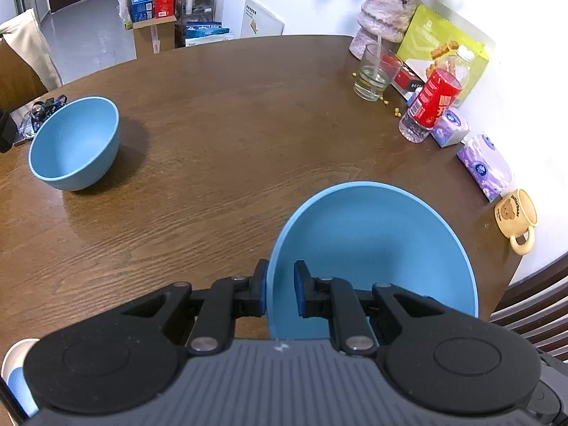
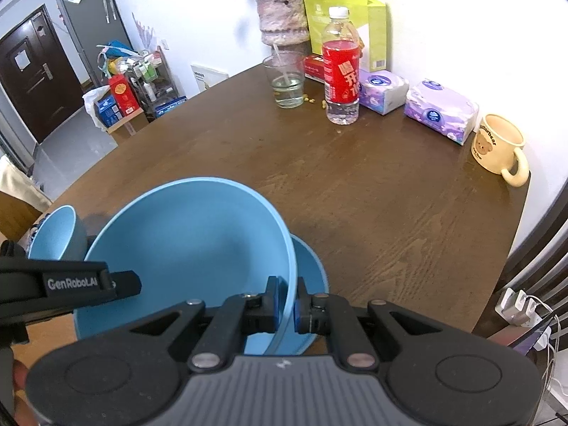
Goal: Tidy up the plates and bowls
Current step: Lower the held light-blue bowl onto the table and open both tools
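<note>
My left gripper (image 1: pixel 280 277) is shut on the left rim of a wide blue bowl (image 1: pixel 372 248), held just above the brown table (image 1: pixel 213 177). In the right wrist view my right gripper (image 2: pixel 287 294) is shut on the right rim of that same wide bowl (image 2: pixel 191 245), and the left gripper (image 2: pixel 124 284) reaches in at its left edge. Part of a blue plate (image 2: pixel 312 269) shows under the bowl's right side. A smaller blue bowl (image 1: pixel 74 142) stands empty and upright at the table's left, and its rim (image 2: pixel 56 230) shows behind the held bowl.
Along the wall side stand a glass (image 2: pixel 287 81), a red-labelled water bottle (image 2: pixel 340 67), two purple tissue packs (image 2: pixel 440 110), a cream bear mug (image 2: pixel 497 145), a flower vase (image 2: pixel 284 17) and a green box (image 2: pixel 348 25). A chair back (image 1: pixel 532 309) is at the right.
</note>
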Motion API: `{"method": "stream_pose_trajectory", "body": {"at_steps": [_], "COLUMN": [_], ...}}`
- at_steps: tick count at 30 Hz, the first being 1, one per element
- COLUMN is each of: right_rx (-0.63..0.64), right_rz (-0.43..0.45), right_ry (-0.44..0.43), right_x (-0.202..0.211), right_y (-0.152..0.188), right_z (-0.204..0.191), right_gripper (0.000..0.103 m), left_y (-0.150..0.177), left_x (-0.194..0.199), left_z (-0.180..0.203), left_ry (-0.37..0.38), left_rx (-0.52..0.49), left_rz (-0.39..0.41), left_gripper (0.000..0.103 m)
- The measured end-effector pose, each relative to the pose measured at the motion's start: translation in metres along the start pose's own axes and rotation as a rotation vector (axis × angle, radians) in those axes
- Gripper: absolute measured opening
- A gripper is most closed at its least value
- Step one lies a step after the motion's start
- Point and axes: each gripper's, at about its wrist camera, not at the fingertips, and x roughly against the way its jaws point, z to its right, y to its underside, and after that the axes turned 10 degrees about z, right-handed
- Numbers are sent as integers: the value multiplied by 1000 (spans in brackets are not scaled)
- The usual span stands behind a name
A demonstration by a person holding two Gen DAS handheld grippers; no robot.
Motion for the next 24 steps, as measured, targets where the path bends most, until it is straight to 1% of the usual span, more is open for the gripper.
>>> {"method": "stream_pose_trajectory", "body": {"at_steps": [9, 13, 20, 24], "right_rx": [3, 2, 13, 32], "right_rz": [-13, 2, 4, 25], "right_ry": [16, 14, 8, 4], "right_x": [-12, -18, -34, -39], "right_y": [3, 4, 9, 12], "right_z": [13, 16, 18, 17], "right_gripper": [8, 7, 8, 8], "left_y": [7, 9, 12, 13], "left_x": [-15, -21, -34, -42], "left_z": [12, 14, 16, 16], "left_ry": [-3, -7, -26, -36], "left_rx": [-8, -10, -16, -19], "left_rz": [-18, -21, -27, -24], "left_gripper": [15, 15, 16, 16]}}
